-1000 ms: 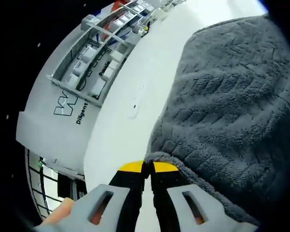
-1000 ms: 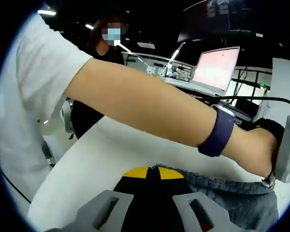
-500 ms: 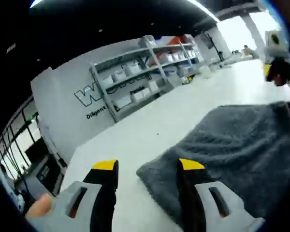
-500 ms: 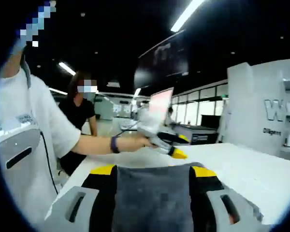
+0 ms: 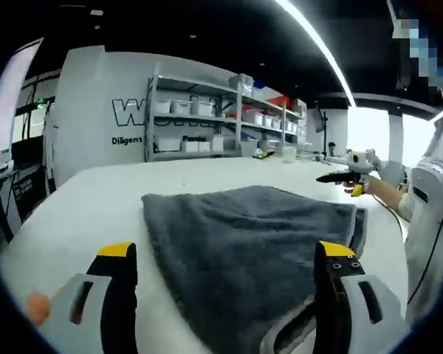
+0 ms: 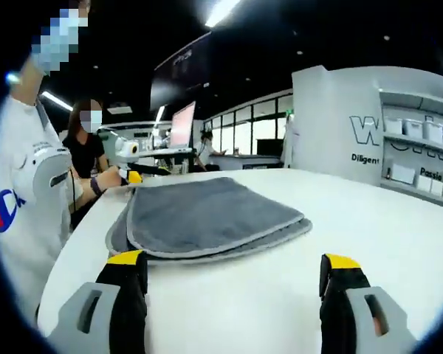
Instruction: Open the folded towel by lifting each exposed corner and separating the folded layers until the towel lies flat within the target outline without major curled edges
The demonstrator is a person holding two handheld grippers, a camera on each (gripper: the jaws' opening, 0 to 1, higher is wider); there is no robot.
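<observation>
Dark grey terry towel [image 6: 207, 214] lies folded on the white tabletop [image 6: 399, 243], layers stacked, pale trimmed edges showing along its near side in the right gripper view. There its long axis runs left to right across the table, a corner pointing right, toward the wall shelving. In the left gripper view the same towel [image 5: 244, 251] stretches from near to far, its far edge straight, its near end cut off at the bottom of the frame between the jaws, where a paler hem curls up.

Left gripper [image 5: 225, 291]: black jaws with yellow tips spread wide, grasping nothing, one on each side of the towel's near end; contact with the cloth cannot be made out. Right gripper [image 6: 232, 284]: jaws likewise wide apart, released, over bare tabletop just short of the towel's near edge.

Each view catches the other gripper beyond the towel's far side, held in a person's hand; its jaw state is too small to read.

White metal shelving with bins [image 5: 221, 122] stands beyond the table against a white wall with partly hidden lettering.
</observation>
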